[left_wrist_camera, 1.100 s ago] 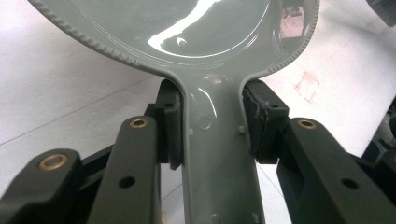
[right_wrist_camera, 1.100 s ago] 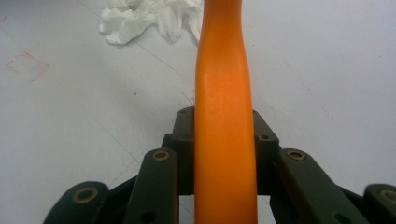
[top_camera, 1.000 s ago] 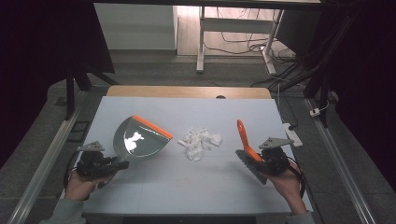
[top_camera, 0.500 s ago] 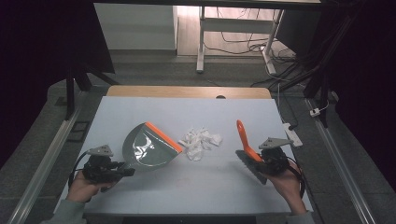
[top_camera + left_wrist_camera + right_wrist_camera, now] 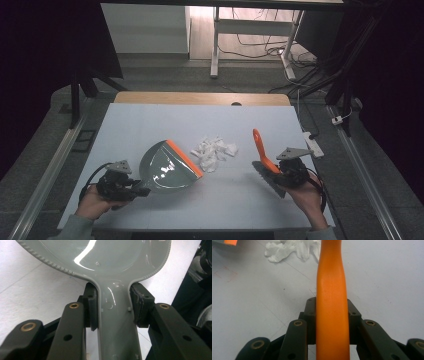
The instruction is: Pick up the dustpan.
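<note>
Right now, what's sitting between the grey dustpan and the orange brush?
A little heap of crumpled white paper scraps lies on the table between the dustpan and the brush. The high view shows it best, closer to the dustpan's orange edge.

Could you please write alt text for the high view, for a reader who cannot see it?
A person at a white table holds a grey dustpan by its handle in the left claw and an orange-handled brush in the right claw. Crumpled white paper scraps lie between them, beside the dustpan's orange lip.
</note>
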`<control>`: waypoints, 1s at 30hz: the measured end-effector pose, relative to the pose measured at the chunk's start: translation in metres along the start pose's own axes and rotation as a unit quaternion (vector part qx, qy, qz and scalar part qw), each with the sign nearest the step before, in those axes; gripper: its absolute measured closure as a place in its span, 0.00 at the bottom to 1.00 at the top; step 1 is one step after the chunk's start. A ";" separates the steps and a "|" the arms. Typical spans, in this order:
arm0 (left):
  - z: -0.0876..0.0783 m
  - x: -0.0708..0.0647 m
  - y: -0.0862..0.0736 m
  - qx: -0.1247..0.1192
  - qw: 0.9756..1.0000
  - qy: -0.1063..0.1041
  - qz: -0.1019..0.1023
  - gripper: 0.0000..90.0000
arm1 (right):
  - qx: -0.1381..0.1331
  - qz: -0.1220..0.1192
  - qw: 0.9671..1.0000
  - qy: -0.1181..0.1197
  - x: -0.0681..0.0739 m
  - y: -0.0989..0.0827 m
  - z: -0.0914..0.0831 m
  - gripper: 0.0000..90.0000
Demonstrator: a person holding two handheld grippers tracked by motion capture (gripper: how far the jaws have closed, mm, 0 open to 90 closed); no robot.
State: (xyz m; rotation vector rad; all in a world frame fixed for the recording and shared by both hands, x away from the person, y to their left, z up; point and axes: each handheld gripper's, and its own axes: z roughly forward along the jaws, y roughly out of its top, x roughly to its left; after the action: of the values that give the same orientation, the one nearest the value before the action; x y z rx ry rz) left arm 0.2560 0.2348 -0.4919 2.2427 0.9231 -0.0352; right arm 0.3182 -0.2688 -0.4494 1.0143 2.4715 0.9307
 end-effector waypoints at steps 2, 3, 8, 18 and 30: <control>0.001 -0.001 0.000 0.004 1.000 -0.002 0.002 0.69 | 0.000 0.000 1.000 0.000 0.000 0.000 0.000 0.78; 0.002 -0.001 0.000 0.006 1.000 -0.002 0.003 0.69 | 0.000 0.000 1.000 0.000 0.000 0.000 0.000 0.78; 0.006 -0.005 0.001 0.019 1.000 -0.007 0.013 0.69 | 0.002 0.001 1.000 0.000 0.000 0.000 0.001 0.78; 0.014 -0.006 0.000 0.051 0.998 -0.001 0.024 0.68 | 0.003 0.000 1.000 0.000 0.000 -0.001 0.002 0.78; 0.022 -0.002 0.002 0.057 0.998 -0.008 0.014 0.69 | 0.000 0.000 1.000 0.000 0.001 0.001 0.000 0.78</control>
State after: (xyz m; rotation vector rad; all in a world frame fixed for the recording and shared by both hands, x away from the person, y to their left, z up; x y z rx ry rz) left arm 0.2609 0.2187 -0.5065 2.3563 0.9011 -0.0949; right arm 0.3183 -0.2679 -0.4493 1.0146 2.4715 0.9327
